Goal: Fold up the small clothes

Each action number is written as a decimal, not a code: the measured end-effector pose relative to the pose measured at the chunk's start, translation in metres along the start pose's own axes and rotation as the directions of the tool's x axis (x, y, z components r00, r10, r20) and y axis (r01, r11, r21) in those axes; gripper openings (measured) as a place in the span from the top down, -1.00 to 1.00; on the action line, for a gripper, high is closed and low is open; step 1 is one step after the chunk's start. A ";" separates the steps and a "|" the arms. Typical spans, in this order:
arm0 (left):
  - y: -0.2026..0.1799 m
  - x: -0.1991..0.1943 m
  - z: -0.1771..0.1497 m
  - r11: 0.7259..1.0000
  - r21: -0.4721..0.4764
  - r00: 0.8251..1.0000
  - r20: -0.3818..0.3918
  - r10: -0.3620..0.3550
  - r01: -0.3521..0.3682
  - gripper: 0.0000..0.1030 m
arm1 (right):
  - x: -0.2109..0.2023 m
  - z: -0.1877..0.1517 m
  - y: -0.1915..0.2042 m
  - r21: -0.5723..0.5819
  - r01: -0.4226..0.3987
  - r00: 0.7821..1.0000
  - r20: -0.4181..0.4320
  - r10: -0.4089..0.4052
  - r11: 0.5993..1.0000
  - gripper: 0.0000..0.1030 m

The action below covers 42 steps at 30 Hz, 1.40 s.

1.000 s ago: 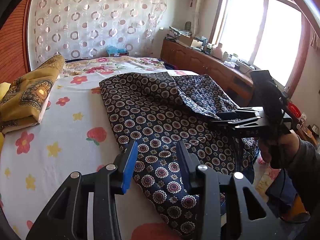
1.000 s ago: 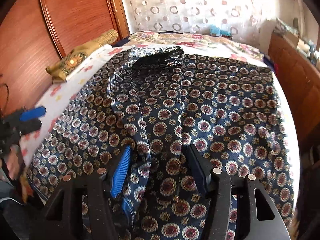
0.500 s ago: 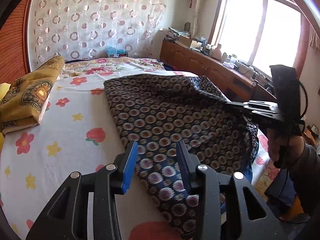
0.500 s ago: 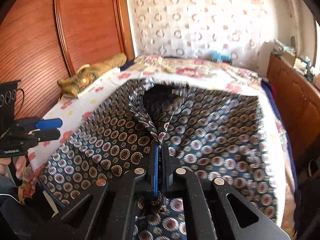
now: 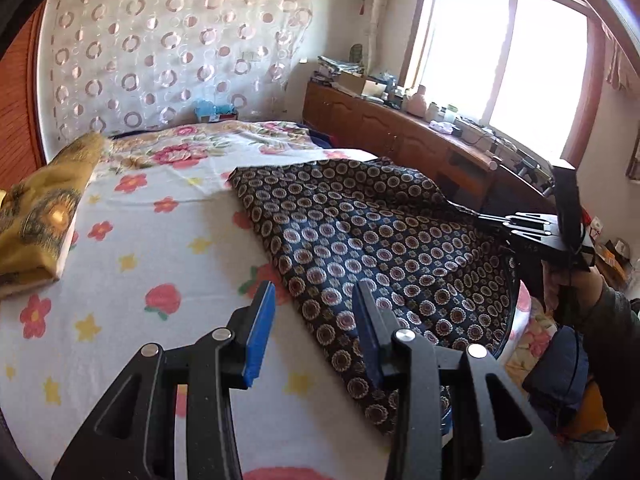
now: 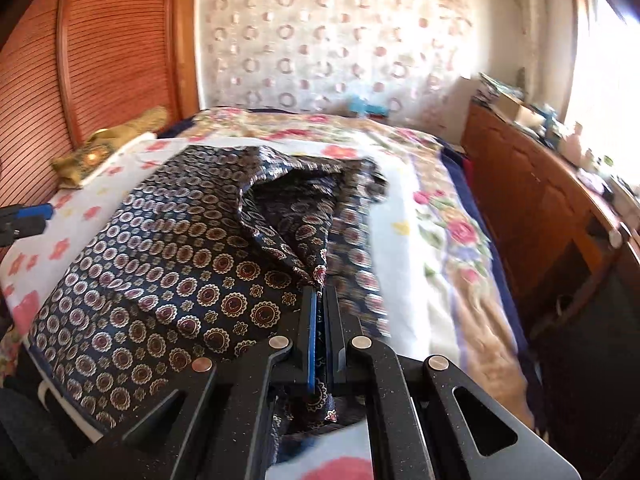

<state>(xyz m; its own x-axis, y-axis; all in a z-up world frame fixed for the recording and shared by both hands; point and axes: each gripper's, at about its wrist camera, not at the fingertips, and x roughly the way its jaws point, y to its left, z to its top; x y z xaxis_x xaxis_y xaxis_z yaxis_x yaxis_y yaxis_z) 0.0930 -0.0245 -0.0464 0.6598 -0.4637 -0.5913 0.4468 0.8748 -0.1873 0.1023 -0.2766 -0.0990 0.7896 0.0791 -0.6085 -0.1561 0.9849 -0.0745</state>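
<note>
A: Cloth first: a dark navy garment printed with round medallions [image 5: 360, 240] lies on the white bedsheet with red and yellow flowers [image 5: 132, 248], one edge lifted into a ridge.

B: Who holds it?

A: The right gripper [image 6: 319, 308], pressed together on that raised edge. The left gripper [image 5: 314, 312] hangs spread above the garment's near-left border, holding nothing.

B: Room to move?

A: Bare sheet lies left of the cloth; a folded yellow patterned fabric [image 5: 40, 216] sits well apart by the wall.

B: Anything unclear?

A: The garment's far right side is motion-blurred in the right wrist view, and its near end drops over the bed's edge.
</note>
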 end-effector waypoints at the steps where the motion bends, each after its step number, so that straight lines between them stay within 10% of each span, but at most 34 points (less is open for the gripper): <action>1: -0.003 0.002 0.003 1.000 0.009 1.000 0.001 -0.001 0.001 0.21 | 0.000 -0.001 -0.002 0.009 0.001 1.000 -0.005 -0.001 1.000 0.95; 13: -0.014 0.013 -0.005 1.000 0.023 1.000 -0.029 -0.012 0.013 0.21 | -0.035 0.005 -0.003 0.038 -0.054 0.996 0.067 0.051 0.998 0.83; 17: -0.019 0.013 -0.008 0.999 0.031 1.000 -0.029 -0.013 0.013 0.21 | -0.038 0.022 0.001 0.025 -0.064 0.994 0.094 0.062 0.998 0.14; 42: -0.023 0.019 -0.023 0.999 0.032 0.998 -0.054 -0.024 0.026 0.21 | 0.089 0.108 -0.037 0.240 -0.149 0.978 -0.109 0.179 0.959 0.13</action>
<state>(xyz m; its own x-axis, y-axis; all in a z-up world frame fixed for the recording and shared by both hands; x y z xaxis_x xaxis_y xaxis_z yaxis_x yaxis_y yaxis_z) 0.0811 -0.0498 -0.0713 0.6151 -0.4762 -0.6285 0.4830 0.8575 -0.1770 0.2431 -0.2897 -0.0649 0.6797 0.2365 -0.6943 -0.1245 0.9700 0.2086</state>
